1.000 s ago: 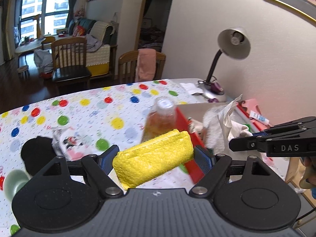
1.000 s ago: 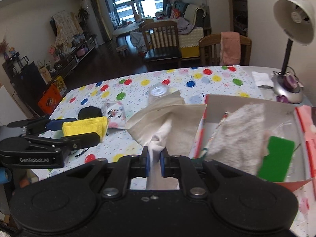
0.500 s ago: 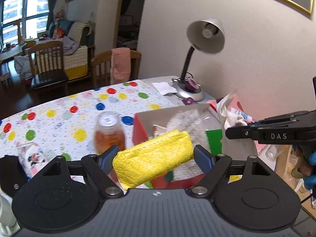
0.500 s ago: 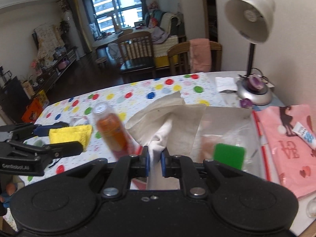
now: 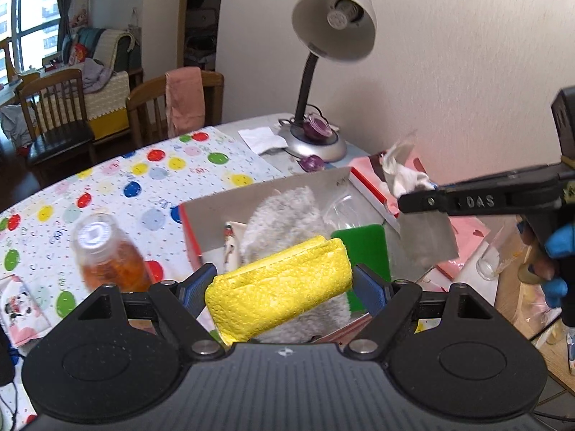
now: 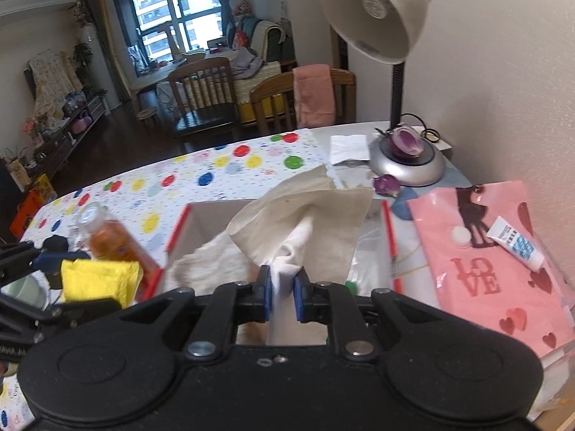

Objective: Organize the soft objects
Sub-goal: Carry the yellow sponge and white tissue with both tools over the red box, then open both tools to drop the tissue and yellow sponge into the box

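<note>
— Both grippers have swung right since the earlier frames, so the box (image 5: 266, 194) now sits dead ahead. From the left wrist?

— Left gripper (image 5: 284, 287) is clamped on the yellow sponge (image 5: 280, 287), held in the air over the box's near edge. Inside the box lie a grey fluffy cloth (image 5: 284, 215) and a green pad (image 5: 363, 248). A bottle (image 5: 104, 251) stands just left of the box. The right gripper (image 5: 406, 203) comes in from the right with a white cloth (image 5: 402, 172) pinched at its tip, over the box's right side.

— And the right wrist?

— Right gripper (image 6: 282, 296), jaws closed on the white cloth (image 6: 305, 222), which fans out above the box (image 6: 187, 222) and hides much of the inside. The sponge (image 6: 97, 280) and bottle (image 6: 107, 237) show at left. A lamp (image 6: 406, 165) and a pink bag (image 6: 496, 262) lie to the right.

— What could go wrong?

— I judge both loads are about to drop together. The two tools are near each other over a small opening and could knock. The cloth is broad and may drape over the rim rather than fall in. The sponge sits over the near edge, so releasing now could bounce it out, or a leftward swing could tip the bottle.
</note>
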A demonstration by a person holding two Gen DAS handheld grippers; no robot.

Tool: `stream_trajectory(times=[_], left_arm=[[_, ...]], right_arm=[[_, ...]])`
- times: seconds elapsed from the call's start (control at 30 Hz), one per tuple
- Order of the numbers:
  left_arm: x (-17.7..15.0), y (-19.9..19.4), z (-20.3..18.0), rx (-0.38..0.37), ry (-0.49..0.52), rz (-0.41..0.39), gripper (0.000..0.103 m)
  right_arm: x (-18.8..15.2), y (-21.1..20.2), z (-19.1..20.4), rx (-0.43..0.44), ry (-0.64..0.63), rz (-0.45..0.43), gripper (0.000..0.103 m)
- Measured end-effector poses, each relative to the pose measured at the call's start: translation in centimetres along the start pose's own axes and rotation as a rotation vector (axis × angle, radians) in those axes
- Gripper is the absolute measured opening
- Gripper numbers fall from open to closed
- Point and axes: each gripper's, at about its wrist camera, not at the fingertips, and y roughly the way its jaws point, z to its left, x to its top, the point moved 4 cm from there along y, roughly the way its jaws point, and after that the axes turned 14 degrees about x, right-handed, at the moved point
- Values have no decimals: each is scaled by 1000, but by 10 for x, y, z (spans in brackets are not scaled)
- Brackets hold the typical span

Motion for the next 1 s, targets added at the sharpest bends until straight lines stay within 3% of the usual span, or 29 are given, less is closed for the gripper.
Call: stream_trajectory(times=[0.33,0.67,0.93,1.0], left_arm=[[8,34,-44,-47,46,41,83],[17,64,-98,-109,161,26,83],[17,97,-115,-120,180,54,83],[16,104,-117,-117,184,69,83]], right_arm=[[13,33,-43,-9,21,43,15],[23,77,-68,-22,-15,120,15],[18,109,-82,-12,11,184,15],[15,112,-83,1,14,193,19]])
